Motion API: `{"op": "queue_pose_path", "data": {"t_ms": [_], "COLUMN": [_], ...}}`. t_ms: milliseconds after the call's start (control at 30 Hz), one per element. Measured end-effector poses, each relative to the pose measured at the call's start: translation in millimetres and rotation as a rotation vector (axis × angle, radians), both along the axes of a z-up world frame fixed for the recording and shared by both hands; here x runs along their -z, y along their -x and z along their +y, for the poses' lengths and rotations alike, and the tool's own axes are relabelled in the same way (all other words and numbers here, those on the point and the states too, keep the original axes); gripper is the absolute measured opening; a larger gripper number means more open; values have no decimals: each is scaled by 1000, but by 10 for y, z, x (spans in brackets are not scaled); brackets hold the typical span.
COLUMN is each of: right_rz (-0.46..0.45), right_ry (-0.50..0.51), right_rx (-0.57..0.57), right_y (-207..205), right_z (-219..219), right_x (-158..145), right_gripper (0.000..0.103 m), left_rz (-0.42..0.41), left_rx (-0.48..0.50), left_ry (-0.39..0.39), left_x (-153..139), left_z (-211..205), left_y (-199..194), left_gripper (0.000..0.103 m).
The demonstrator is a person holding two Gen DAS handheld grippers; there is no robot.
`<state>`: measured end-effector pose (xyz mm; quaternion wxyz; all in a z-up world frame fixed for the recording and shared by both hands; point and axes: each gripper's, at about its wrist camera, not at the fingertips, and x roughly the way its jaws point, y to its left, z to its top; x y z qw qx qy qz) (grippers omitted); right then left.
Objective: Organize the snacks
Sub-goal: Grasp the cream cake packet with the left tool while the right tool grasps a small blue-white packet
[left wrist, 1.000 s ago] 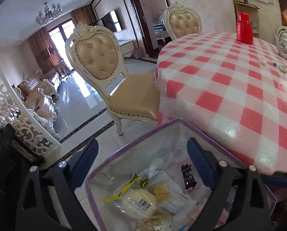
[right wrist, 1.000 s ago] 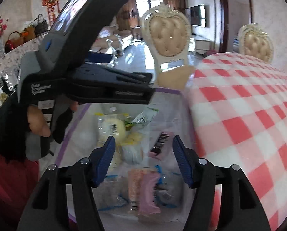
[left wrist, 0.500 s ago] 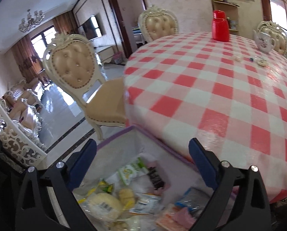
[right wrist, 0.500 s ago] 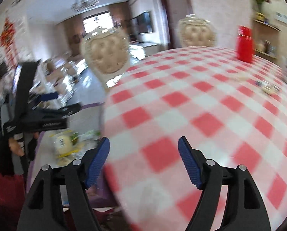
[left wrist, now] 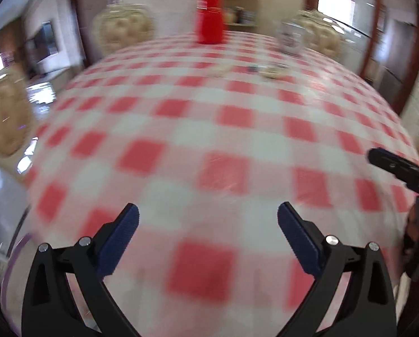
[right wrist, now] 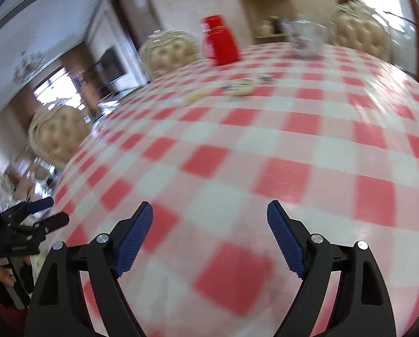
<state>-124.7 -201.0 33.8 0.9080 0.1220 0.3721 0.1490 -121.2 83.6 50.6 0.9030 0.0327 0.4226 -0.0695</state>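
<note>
Snacks (right wrist: pixel 239 88) lie far across the table (left wrist: pixel 209 129), small and blurred, just short of the red jug (left wrist: pixel 209 19) and straight ahead of both tongs. Left tongs (left wrist: pixel 208 237) spread wide, nothing between the pads; they have just been opening. Right tongs (right wrist: pixel 209 236) likewise spread and empty, just opened further. Both hover over the near edge, well apart from the snacks. Right looks slightly nearer, though blur leaves their long axis unreadable.
</note>
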Motion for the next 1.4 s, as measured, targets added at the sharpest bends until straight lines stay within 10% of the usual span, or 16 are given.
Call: {"op": "queue_pose_path", "data": {"t_ms": [233,667,867,1000,1033,1100,1167,1400], "right_rz": [49,40,62,77,74,67,64,-1], "right_ry": [94,12,-8,-31,-32,-29,-19,221], "right_rx": [33,149,138,144,144,146,150,89], "right_y": [-501,-1322,-1357,-1377,-1373,-1375,-1437,-2389], "right_z": [-332,-685,-690,-722,-721,-710,-687,-393], "right_x": [9,120,170,193,193,188,180,86], "right_gripper": [84,86,86,86,86,86,86,80], "left_rz": [85,-75,-7,70,67,36,27,29], "left_rx": [85,-323,-140,-34,-23,-2,17,-14], "left_ry": [121,134,-11,64,48,-39,2,93], "left_x": [135,208,361,479,482,478,465,446], "left_z": [-705,-367,-505,-456,-474,-544,-529,-405], "left_y": [-1088,-2975,-3656,-3746,-3724,-3662,-3631,-3382], "left_gripper": [99,99,99,97,93,50,35,35]}}
